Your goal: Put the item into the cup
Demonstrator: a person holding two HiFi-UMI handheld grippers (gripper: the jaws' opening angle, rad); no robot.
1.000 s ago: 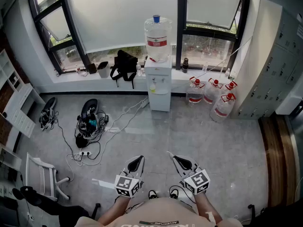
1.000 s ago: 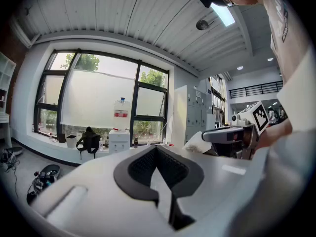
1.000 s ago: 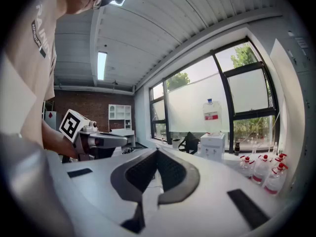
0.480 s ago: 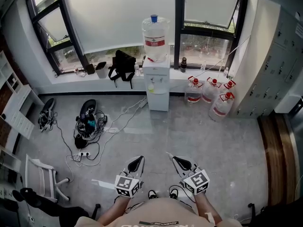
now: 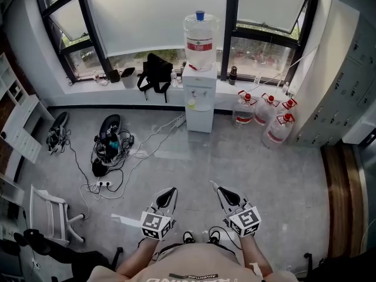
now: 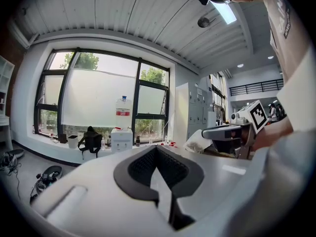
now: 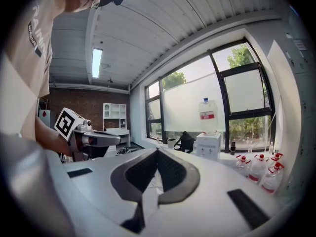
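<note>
**Head view:** A person in a light T-shirt stands on a grey floor [image 5: 235, 157], holding the left tool [image 5: 171, 190] and the right tool [image 5: 218, 187] side by side. The two are near each other but apart, both aimed forward, each pressed together on nothing. Well ahead of the tools a white water dispenser [image 5: 198, 101] carrying a large clear bottle [image 5: 201, 34] stands against the window wall. Ahead and to the right of the right tool, clear jugs [image 5: 264, 119] with red caps sit on the floor. Ahead and left of the left tool lies a tangle of cables [image 5: 108, 151], with a black bag [image 5: 155, 78] on the window sill beyond. A white chair [image 5: 50, 219] stands off to the left tool's left.

**Left gripper view:** The left tool's [image 6: 157, 148] dark pads meet at the tip with nothing between them. The right tool [image 6: 203, 132] shows to its right, and the dispenser stands far ahead.

**Right gripper view:** The right tool [image 7: 157, 151] is likewise pressed tip to tip and empty. The left tool [image 7: 120, 136] is to its left, and the jugs are ahead to its right.

Neither the cup nor the item can be made out in any view
</note>
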